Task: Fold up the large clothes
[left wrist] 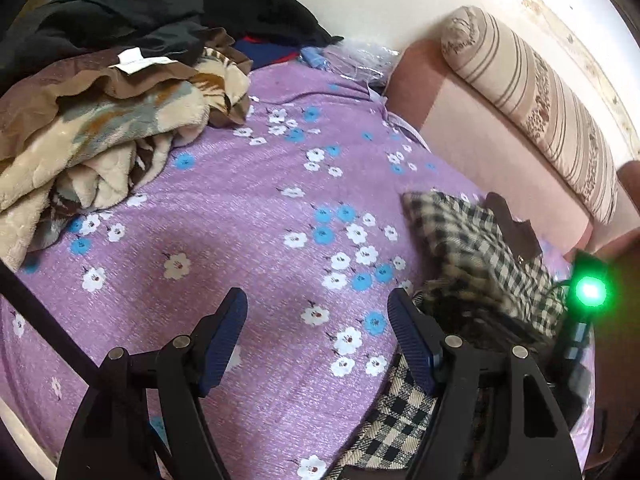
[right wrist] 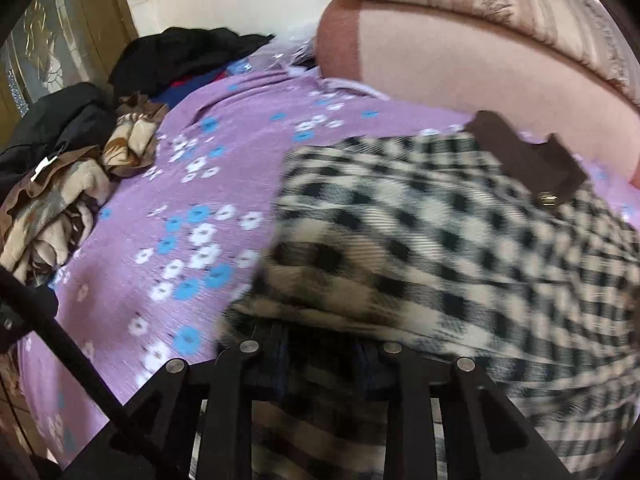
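A beige-and-black checked garment (right wrist: 420,240) with a brown strap and metal buckle (right wrist: 532,164) lies on the purple flowered bedsheet (right wrist: 192,184). A bunched fold of it drapes over my right gripper (right wrist: 320,344) and hides the fingertips; the jaws stand narrow and look shut on the cloth. In the left wrist view the same garment (left wrist: 460,248) lies to the right. My left gripper (left wrist: 316,332) hovers open over bare sheet (left wrist: 248,216), its blue pads (left wrist: 224,340) holding nothing. Its right finger sits at the garment's edge. The right gripper's body shows there with a green light (left wrist: 590,292).
A rumpled brown-and-cream blanket (left wrist: 92,144) and dark clothes (left wrist: 160,12) pile up at the far left of the bed. A pink headboard (left wrist: 480,128) with a striped bolster (left wrist: 532,96) runs along the right. A black rod (left wrist: 44,316) crosses the lower left.
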### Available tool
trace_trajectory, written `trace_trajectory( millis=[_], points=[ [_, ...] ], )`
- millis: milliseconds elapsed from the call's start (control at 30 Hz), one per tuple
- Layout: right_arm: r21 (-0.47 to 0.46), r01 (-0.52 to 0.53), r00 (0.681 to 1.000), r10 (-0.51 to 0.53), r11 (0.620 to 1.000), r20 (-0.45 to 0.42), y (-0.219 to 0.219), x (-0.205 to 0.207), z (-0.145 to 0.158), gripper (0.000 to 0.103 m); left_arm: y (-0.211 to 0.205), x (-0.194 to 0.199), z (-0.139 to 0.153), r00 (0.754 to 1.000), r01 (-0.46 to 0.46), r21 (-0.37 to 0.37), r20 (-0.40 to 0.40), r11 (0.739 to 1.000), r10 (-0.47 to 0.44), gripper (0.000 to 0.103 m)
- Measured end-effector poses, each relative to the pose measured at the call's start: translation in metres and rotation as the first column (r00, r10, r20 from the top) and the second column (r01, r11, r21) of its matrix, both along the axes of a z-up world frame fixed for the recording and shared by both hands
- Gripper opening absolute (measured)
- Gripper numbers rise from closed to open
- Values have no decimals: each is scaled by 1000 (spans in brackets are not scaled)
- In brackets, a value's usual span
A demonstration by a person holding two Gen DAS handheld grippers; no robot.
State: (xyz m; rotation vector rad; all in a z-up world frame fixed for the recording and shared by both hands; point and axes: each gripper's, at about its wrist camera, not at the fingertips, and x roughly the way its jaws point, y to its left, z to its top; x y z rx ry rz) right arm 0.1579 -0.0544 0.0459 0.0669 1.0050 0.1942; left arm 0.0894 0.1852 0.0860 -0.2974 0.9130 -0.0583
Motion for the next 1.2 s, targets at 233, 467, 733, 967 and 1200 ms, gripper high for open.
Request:
trace_trajectory(
  millis=[233, 467, 733, 967, 1200],
  points=[
    [77, -118, 992, 121, 990, -40, 9, -14, 2, 29, 7, 2, -3, 1000, -21, -3, -9, 1000, 21, 72],
    [105, -176, 984, 174, 979, 23, -10, -39, 48, 35, -14, 4, -20, 998, 38, 47, -59, 998, -35, 72],
    [-137, -191, 982, 189, 972, -31, 4, 65, 57, 67, -48, -1, -43, 983, 148, 70, -117, 987, -139, 72],
    [-352, -341, 939, 298, 872, -171, 65, 128, 2, 67, -70, 0, -69, 969, 190, 105, -179, 976, -169, 72],
    [-463, -428, 902, 332, 776, -276, 82, 148, -15, 5, -92, -16, -74, 963, 247, 224, -169, 943, -212, 71]
  ],
)
